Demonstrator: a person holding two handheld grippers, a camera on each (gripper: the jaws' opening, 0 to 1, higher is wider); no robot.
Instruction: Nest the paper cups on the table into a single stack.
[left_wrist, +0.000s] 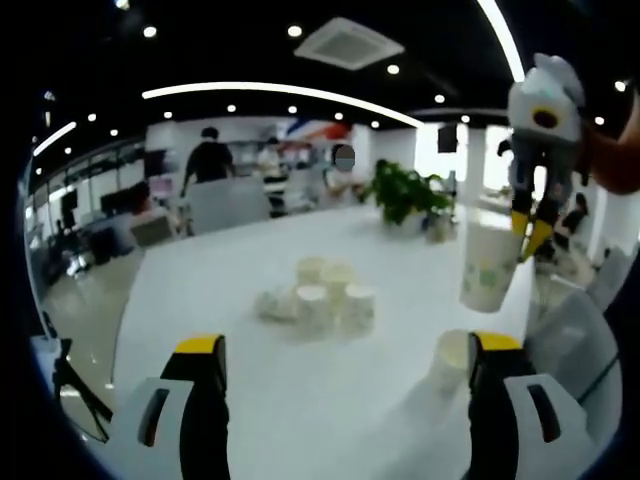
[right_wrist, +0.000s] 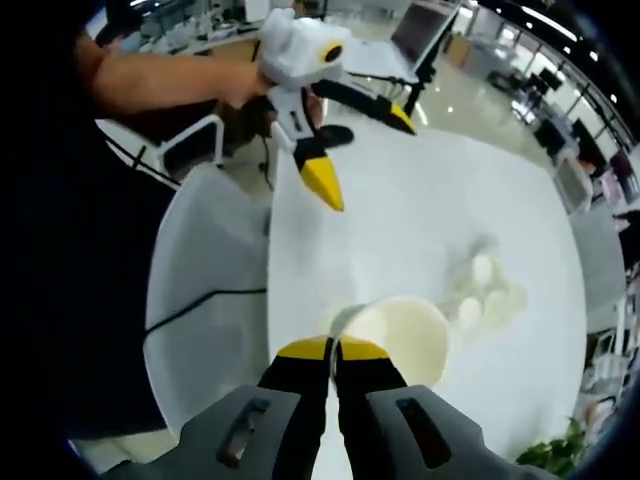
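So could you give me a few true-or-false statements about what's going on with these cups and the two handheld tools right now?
1. The right gripper is pinching the rim of a paper cup. True.
2. That held cup is resting on the table. False: in the left gripper view it hangs in the air above it.
3. The left gripper has its jaws wide apart, holding nothing. True.
4. All the cups are already in one stack. False: a cluster of cups stands mid-table, and a single cup stands apart, nearer the left gripper.
5. A potted plant stands at the table's far end. True.
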